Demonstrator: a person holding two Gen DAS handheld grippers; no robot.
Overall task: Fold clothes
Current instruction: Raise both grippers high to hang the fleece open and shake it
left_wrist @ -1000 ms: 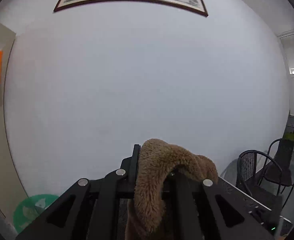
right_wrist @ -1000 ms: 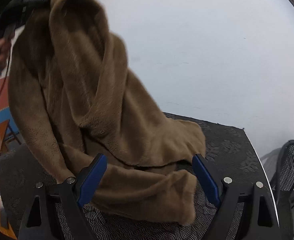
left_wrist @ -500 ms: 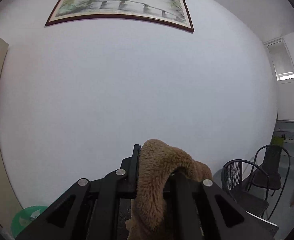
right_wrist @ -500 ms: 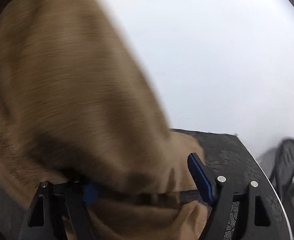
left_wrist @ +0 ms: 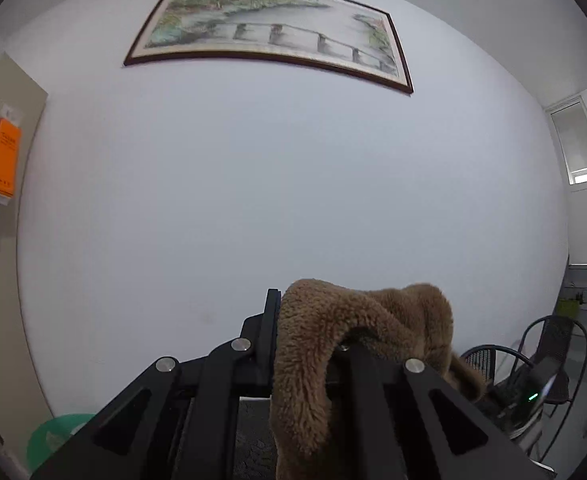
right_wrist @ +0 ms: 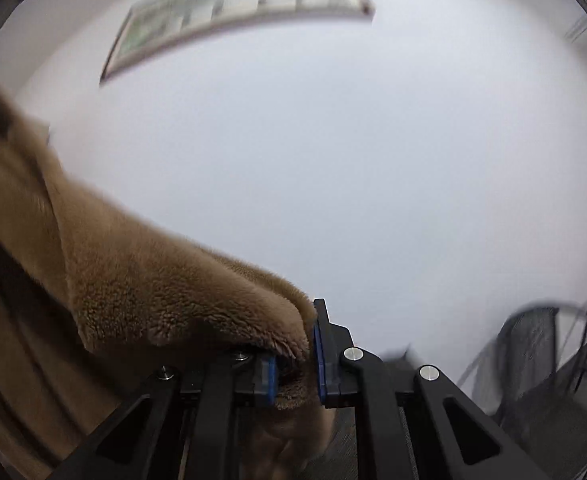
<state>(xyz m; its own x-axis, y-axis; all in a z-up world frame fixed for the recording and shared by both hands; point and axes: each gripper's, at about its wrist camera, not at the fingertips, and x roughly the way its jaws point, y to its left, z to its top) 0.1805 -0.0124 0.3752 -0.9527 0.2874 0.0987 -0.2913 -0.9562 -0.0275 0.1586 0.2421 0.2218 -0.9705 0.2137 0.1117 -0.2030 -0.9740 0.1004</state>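
Both grippers (left_wrist: 309, 344) (right_wrist: 293, 364) w/ fleece garment (right_wrist: 153, 300) edge pinched, aloft.

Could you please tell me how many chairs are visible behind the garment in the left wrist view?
2: one black mesh chair beside the brown garment, another further right. Others may be hidden.

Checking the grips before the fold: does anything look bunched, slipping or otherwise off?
Nothing stands out. The left gripper and right gripper are each shut on the brown fleece garment, held up in front of the wall. The right view is blurred.
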